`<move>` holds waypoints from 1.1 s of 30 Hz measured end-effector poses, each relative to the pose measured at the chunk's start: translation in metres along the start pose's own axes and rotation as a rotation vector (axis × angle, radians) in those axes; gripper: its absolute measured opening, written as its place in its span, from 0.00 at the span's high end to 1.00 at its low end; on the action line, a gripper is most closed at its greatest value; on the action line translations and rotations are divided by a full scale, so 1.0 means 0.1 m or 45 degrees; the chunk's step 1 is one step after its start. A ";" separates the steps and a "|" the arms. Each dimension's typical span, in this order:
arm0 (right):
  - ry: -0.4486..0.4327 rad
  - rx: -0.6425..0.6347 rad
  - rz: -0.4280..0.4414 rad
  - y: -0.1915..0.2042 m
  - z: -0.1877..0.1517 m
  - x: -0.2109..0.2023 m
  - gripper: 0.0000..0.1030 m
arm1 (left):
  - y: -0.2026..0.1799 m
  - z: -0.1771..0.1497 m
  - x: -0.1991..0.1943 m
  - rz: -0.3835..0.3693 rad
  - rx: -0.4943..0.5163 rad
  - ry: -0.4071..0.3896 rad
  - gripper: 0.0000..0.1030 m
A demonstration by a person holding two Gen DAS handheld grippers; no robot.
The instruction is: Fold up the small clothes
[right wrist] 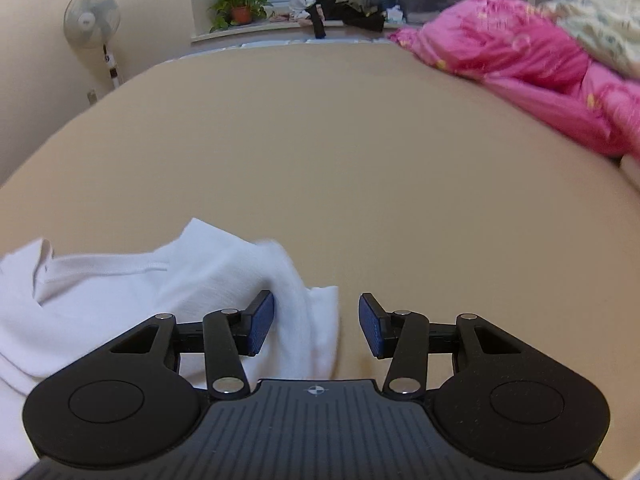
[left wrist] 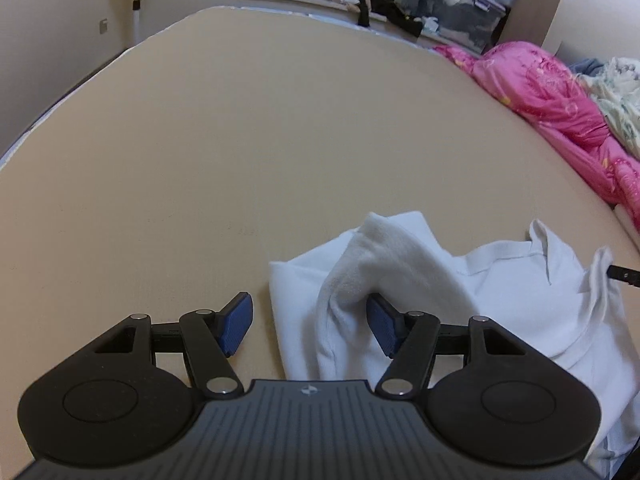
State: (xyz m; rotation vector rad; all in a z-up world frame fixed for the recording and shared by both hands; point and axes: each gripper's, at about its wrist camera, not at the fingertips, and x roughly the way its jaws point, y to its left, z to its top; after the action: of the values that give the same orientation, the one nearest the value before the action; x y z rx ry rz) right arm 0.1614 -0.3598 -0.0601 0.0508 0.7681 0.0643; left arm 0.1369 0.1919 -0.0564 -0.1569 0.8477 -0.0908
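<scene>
The white garment (left wrist: pixel 500 292) lies crumpled on the tan bed (left wrist: pixel 240 140), near its front edge, and it sits between my two claws — that is the fact everything turns on. From my left gripper (left wrist: pixel 310 322) the cloth spreads away to the right; from my right gripper (right wrist: pixel 316 322) it spreads away to the left. So its long axis runs across in front of me, from one hand to the other, with the ribbed neckline (right wrist: pixel 108 266) on the far side.

My left jaws stand well apart. A raised fold of the cloth rises between them and drapes over the right-hand blue pad (left wrist: pixel 382 330), while the other pad is clear of it over bare bed — nothing is clamped. My right jaws also stand apart; the garment's edge brushes the left-hand pad (right wrist: pixel 262 320), the other hangs over open sheet, and here too nothing is pinched.

I judge both hands about equally near, each at its own end of the cloth. The next move seems to call for closing each claw on its own side, then drawing outward to spread the piece flat before folding.
</scene>
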 end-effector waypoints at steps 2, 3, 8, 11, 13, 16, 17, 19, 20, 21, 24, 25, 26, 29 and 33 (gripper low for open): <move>0.014 -0.008 0.007 -0.01 0.00 0.06 0.53 | -0.01 0.01 -0.02 -0.027 0.017 -0.023 0.34; 0.016 -0.019 0.012 0.00 0.00 0.08 0.53 | -0.03 0.02 -0.03 -0.039 0.030 -0.039 0.35; 0.009 -0.021 0.039 -0.01 0.02 0.12 0.56 | -0.11 0.03 -0.02 -0.062 0.056 -0.089 0.52; -0.011 -0.029 0.067 0.03 0.02 0.12 0.87 | -0.17 0.03 0.05 -0.074 0.100 -0.089 0.89; -0.030 -0.051 0.082 0.06 0.03 0.12 0.99 | -0.19 0.03 0.04 -0.071 0.125 -0.110 0.92; -0.133 0.021 0.073 0.01 0.09 0.04 1.00 | -0.11 0.10 -0.01 -0.023 0.068 -0.193 0.95; -0.176 0.096 0.064 -0.06 0.12 0.00 1.00 | -0.05 0.13 -0.05 0.035 0.024 -0.253 0.95; -0.244 0.254 0.049 -0.21 0.18 -0.03 1.00 | 0.02 0.17 -0.08 0.095 -0.052 -0.311 0.95; -0.250 0.285 0.041 -0.25 0.19 -0.02 1.00 | 0.02 0.19 -0.03 0.084 -0.049 -0.286 0.95; -0.239 0.291 0.038 -0.26 0.20 0.02 1.00 | 0.01 0.20 0.04 0.057 -0.038 -0.229 0.95; -0.208 0.217 0.008 -0.15 0.20 0.12 1.00 | -0.05 0.20 0.16 0.098 -0.024 -0.189 0.95; -0.211 0.193 0.003 -0.10 0.21 0.13 1.00 | -0.05 0.21 0.17 0.096 -0.043 -0.192 0.95; -0.219 0.173 -0.006 -0.06 0.22 0.14 1.00 | -0.04 0.23 0.17 0.094 -0.064 -0.201 0.95; -0.264 0.170 0.000 0.00 0.23 0.12 0.99 | -0.05 0.26 0.20 0.114 -0.111 -0.210 0.90; -0.170 0.253 -0.037 -0.09 0.25 0.18 0.57 | 0.06 0.25 0.17 0.190 -0.178 -0.156 0.84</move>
State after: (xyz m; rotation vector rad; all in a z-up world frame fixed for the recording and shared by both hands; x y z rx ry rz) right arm 0.1917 -0.3684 -0.0551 0.2307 0.6397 -0.0432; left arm 0.1665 0.1976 -0.0539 -0.2275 0.7412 0.1177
